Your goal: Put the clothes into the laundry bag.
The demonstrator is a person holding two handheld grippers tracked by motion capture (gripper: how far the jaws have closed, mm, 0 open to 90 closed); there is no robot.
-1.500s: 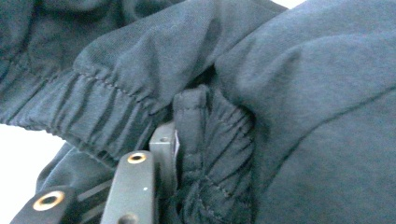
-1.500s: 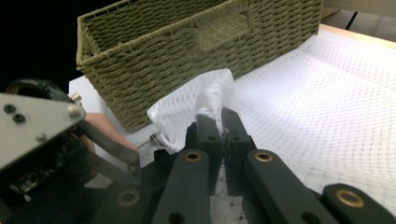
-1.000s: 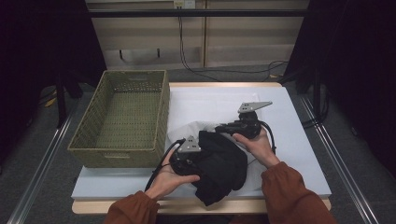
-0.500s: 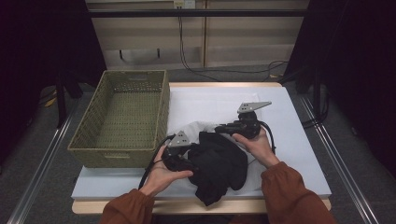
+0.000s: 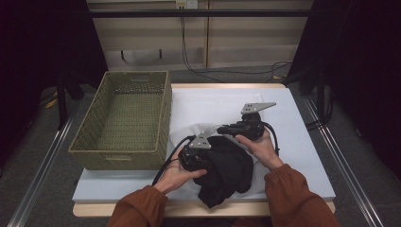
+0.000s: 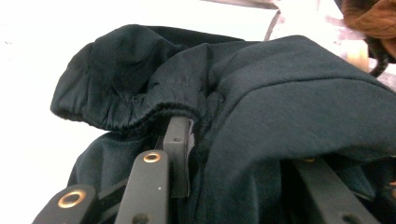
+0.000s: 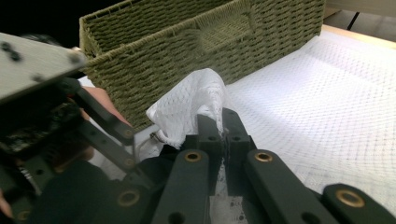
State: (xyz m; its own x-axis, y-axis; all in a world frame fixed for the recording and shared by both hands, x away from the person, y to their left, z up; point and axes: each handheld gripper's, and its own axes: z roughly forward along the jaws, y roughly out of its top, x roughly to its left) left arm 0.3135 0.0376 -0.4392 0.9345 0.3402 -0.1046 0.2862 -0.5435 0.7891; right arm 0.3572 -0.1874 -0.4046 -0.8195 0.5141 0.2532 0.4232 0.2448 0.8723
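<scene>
A: Black garment (image 6: 261, 107) fabric is pinched between the jaws of the left gripper (image 5: 195, 152), which have just been closing; the elastic hem is bunched over one jaw.

B: White mesh bag (image 7: 191, 105) is clamped in the fully closed jaws of the right gripper (image 5: 222, 128), its edge held up just at 12 o'clock of the garment.

A: The garment is seen heaped at the table's (image 5: 302, 142) front middle, partly on the mesh, with a corner reaching the front edge at 6 o'clock.

B: The wicker basket (image 5: 124, 142) at 9 o'clock is seen holding nothing; its near wall stands just beside the left gripper. Bare cloth is left at 12 and 3 o'clock.

A: Compared with a second ago, the left gripper has been shifted toward the garment's left side; the right gripper has been kept where it was.
</scene>
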